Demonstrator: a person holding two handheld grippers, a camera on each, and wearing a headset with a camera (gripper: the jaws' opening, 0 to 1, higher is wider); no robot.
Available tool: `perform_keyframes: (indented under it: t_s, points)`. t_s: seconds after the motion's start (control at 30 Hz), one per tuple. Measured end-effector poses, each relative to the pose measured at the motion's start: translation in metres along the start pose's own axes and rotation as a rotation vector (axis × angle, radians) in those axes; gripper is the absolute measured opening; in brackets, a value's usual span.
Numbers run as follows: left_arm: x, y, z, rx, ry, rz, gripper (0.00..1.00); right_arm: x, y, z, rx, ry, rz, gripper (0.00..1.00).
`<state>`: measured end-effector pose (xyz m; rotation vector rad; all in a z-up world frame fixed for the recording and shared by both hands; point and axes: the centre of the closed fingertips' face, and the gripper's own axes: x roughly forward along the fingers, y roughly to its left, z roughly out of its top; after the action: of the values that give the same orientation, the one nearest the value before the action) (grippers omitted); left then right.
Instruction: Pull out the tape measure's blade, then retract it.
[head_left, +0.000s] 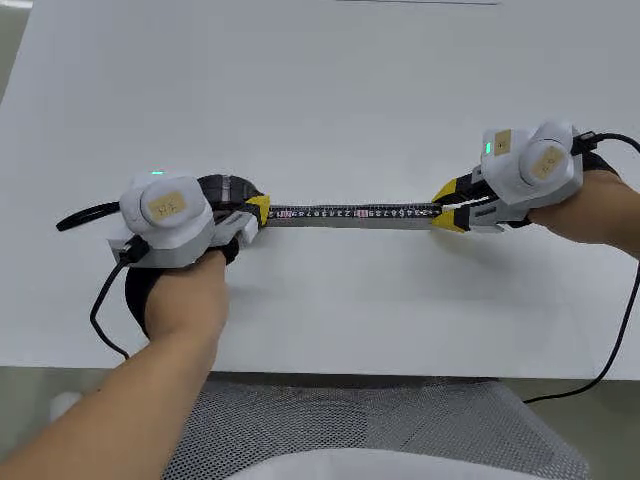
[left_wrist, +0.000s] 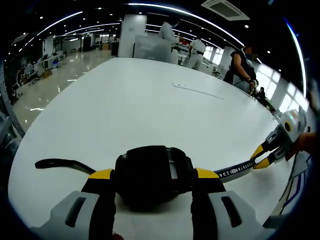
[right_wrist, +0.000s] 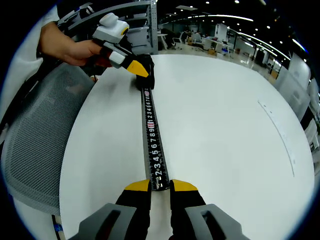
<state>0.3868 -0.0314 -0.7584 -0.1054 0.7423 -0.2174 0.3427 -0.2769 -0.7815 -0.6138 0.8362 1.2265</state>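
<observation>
The left tool (head_left: 250, 213) is clamped from both sides on the black, rounded plastic tape measure case (left_wrist: 152, 167), which rests on the white table (head_left: 330, 90), probably so that the case cannot slide during the pull. The right tool (right_wrist: 160, 186) is pinched together on the free end of the dark metal blade (right_wrist: 151, 135) with white numbers, which runs straight and low over the table between the two tools. The left hand (head_left: 185, 295) and the right hand (head_left: 590, 205) are low and well apart, with the tools pointing toward each other along the blade.
</observation>
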Motion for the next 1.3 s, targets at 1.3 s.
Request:
perform_keyframes:
  t_s: [1.3]
  points:
    - [-0.001, 0.003, -0.001, -0.032, 0.007, -0.014, 0.56, 0.052, 0.010, 0.071, -0.022, -0.080, 0.049, 0.11]
